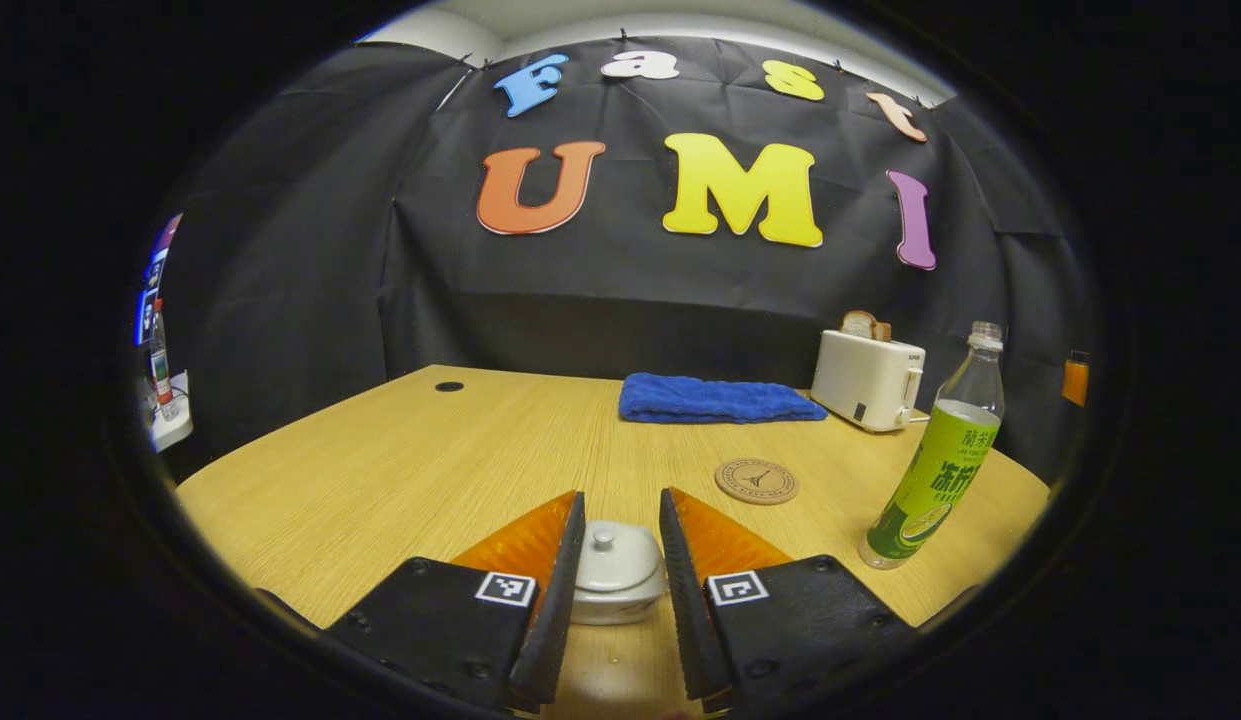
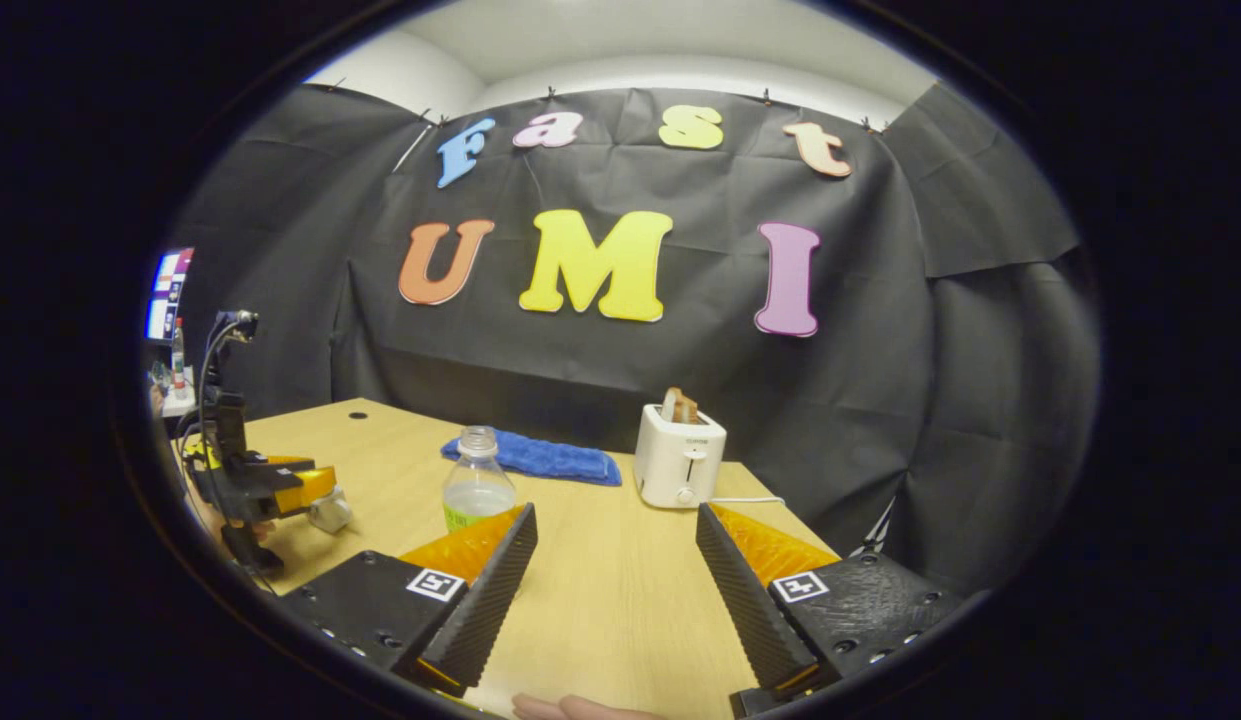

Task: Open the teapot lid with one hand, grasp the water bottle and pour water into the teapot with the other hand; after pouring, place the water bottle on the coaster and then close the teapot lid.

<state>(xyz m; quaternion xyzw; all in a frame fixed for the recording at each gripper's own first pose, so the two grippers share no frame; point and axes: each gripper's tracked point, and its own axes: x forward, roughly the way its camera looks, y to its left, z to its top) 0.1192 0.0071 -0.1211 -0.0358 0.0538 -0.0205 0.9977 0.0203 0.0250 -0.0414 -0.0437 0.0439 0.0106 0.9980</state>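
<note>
Left hand-held gripper around teapot lid.

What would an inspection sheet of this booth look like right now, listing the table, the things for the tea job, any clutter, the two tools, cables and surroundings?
Surface: wooden table, bare wood, a small round hole near the far corner.
Job's things: white teapot with lid on; water bottle upright, uncapped; round coaster bare.
Clutter: folded blue towel; white toaster holding bread.
Grippers: left tool fingers flank the teapot, contact cannot be told; right tool open, holding nothing.
Cables: white toaster cord; dark wires on the left tool's rig.
Surroundings: black cloth wall; lit screen far left.
</note>
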